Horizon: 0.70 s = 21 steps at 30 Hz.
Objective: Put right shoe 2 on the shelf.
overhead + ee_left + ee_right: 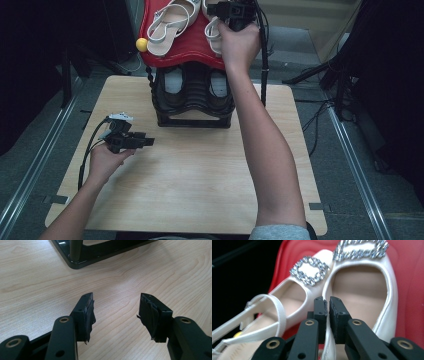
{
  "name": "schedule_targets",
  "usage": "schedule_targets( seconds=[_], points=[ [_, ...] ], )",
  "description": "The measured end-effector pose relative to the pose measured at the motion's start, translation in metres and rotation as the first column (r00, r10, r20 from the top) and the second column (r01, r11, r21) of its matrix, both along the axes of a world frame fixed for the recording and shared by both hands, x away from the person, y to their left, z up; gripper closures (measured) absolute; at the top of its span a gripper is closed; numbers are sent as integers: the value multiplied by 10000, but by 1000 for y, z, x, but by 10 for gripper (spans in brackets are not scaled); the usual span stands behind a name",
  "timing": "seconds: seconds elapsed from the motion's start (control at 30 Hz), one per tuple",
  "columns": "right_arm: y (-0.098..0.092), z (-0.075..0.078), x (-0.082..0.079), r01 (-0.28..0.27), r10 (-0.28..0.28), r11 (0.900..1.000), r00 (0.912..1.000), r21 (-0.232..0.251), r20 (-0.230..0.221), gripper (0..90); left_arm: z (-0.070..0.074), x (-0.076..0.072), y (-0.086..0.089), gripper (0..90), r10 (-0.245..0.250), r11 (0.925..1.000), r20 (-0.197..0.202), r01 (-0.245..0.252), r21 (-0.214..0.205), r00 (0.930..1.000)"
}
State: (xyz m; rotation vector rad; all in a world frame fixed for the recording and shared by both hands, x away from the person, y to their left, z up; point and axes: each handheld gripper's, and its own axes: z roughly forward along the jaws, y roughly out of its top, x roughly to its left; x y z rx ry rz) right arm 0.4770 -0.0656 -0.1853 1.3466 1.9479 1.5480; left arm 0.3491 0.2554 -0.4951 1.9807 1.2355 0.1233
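A pair of white slingback shoes with sparkly buckles lies on the red top (192,49) of a black shoe rack (194,105). The left shoe (169,24) (294,296) and the right shoe (214,36) (362,290) lie side by side. My right gripper (216,9) (327,300) hovers over the right shoe's inner rim. Its jaws stand a thin slit apart, and the slit between the pads looks dark. My left gripper (150,142) (116,300) rests low over the wooden table (200,180), open and empty, pointing toward the rack's base (100,252).
A yellow ball (142,44) (237,334) sits at the red top's left edge. Another pair of shoes is stored inside the rack (174,80). Dark stands and cables flank the table on both sides.
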Motion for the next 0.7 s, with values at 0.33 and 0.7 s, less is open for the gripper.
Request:
schedule_targets(
  seconds=[0.33, 0.7],
  points=[
    [-6, 10, -2, -180, 185, 9997, 9995, -167, 273, 706, 0, 0, 0, 461, 24, 10000, -7, -24, -40, 10000],
    [-22, 13, -4, -599, 605, 9981, 9975, -162, 375, 520, 0, 0, 0, 460, 36, 10000, -12, -36, -4, 10000]
  ],
)
